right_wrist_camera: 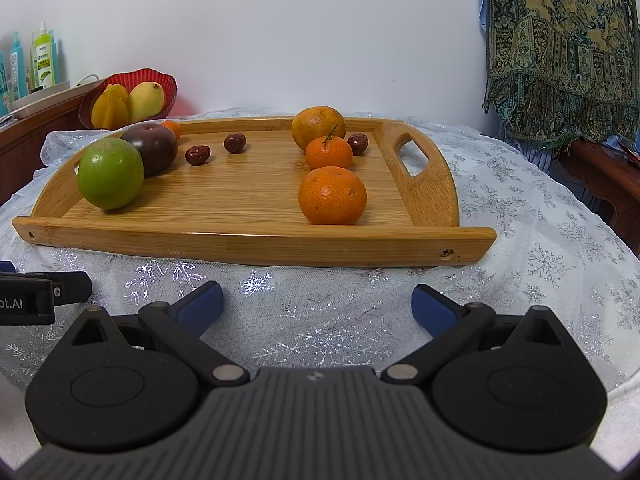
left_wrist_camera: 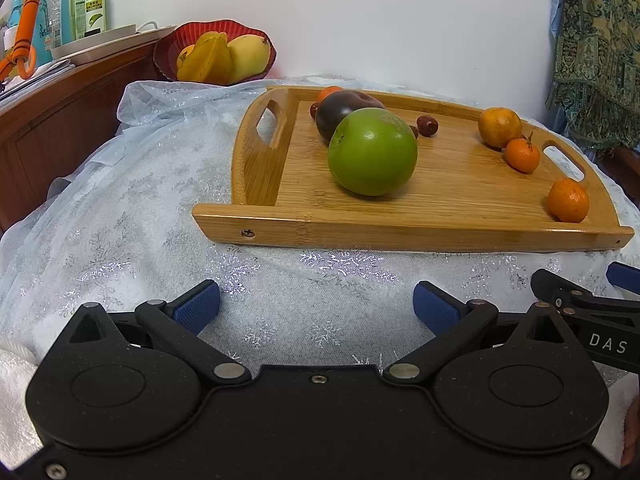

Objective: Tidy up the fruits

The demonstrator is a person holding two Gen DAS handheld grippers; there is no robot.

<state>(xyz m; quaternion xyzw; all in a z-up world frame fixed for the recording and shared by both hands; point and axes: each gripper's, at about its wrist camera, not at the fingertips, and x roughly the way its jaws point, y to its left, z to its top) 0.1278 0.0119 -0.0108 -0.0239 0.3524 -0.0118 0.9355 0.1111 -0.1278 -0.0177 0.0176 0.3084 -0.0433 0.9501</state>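
A bamboo tray (left_wrist_camera: 440, 232) (right_wrist_camera: 256, 240) lies on the table. On it sit a green apple (left_wrist_camera: 372, 151) (right_wrist_camera: 110, 173), a dark purple fruit (left_wrist_camera: 340, 110) (right_wrist_camera: 154, 148), several oranges, the nearest one at the right (left_wrist_camera: 568, 200) (right_wrist_camera: 332, 195), and red dates (right_wrist_camera: 197, 155). A red bowl (left_wrist_camera: 168, 52) (right_wrist_camera: 170, 80) at the back left holds a starfruit (left_wrist_camera: 208, 60) and a mango (left_wrist_camera: 248, 56). My left gripper (left_wrist_camera: 317, 306) is open and empty in front of the tray. My right gripper (right_wrist_camera: 317, 305) is open and empty beside it.
A white snowflake cloth (left_wrist_camera: 140, 208) covers the table. A wooden cabinet (left_wrist_camera: 52, 120) with bottles (left_wrist_camera: 94, 0) stands at the left. A patterned shawl (right_wrist_camera: 560, 40) hangs at the right.
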